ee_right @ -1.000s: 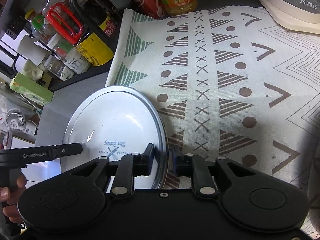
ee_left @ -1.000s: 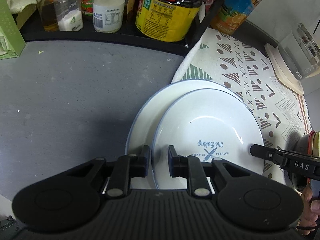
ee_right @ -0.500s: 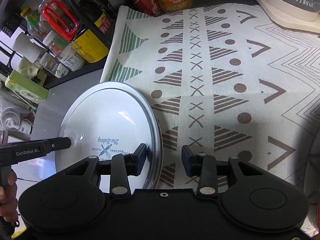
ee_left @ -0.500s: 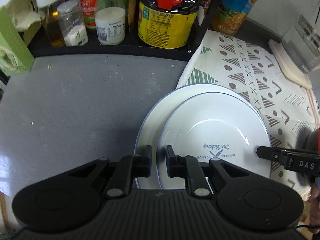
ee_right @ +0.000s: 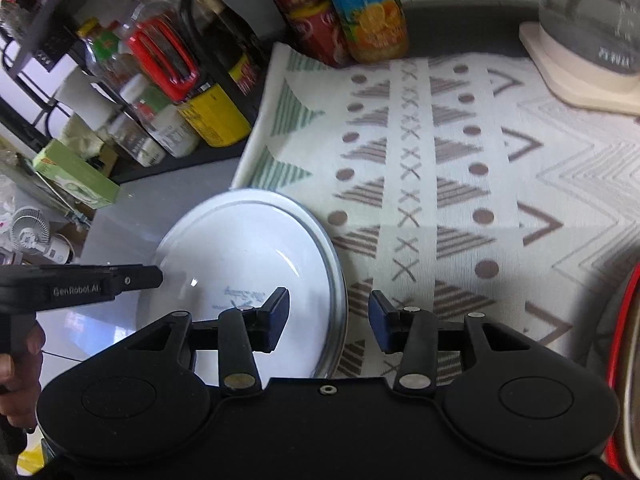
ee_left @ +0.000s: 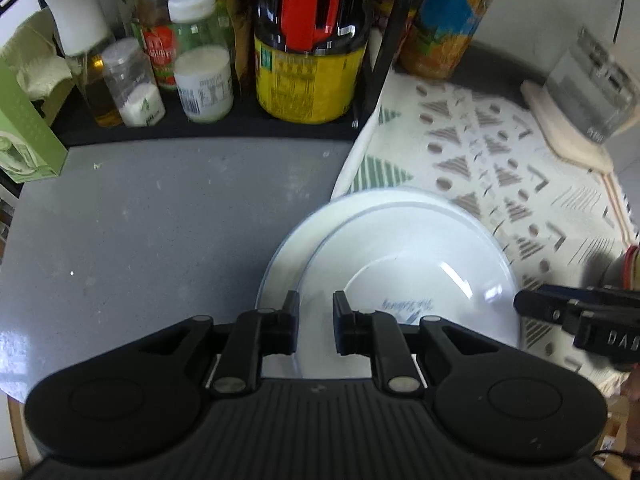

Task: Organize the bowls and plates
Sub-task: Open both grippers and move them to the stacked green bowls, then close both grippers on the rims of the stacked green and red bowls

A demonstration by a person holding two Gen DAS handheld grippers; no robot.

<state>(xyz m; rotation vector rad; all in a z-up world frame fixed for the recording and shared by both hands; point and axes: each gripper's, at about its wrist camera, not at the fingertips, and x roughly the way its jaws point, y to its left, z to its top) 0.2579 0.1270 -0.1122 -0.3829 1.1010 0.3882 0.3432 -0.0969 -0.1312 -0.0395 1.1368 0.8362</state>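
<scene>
**Right jaws letting go of the stacked plates, left pair narrow at the near rim**

I'm reading this as the release after stacking: the smaller plate (ee_left: 412, 280) is sitting inside the larger plate (ee_left: 286, 264), lower centre of the left wrist view, half on the grey counter (ee_left: 160, 216), half on the patterned cloth (ee_left: 500, 168).

Right gripper (ee_right: 329, 322): jaws are opening, the plates' right rim is passing between them, pads not pressing on it. I'm planning to keep widening until both fingers clear the rim, then lift straight off so nothing drags the stack.

Left gripper (ee_left: 316, 326): jaws are standing at a narrow gap over the near rim of the smaller plate. I can't tell whether they're pinching it.

View differences:
- Left wrist view is showing the two rims offset, the inner plate sitting toward the right.
- Right wrist view is showing the stack almost as one disc, plus the rim inside the right jaws, a hand (ee_right: 18, 368) at lower left, and a red-rimmed object (ee_right: 624, 360) at the right edge.
</scene>
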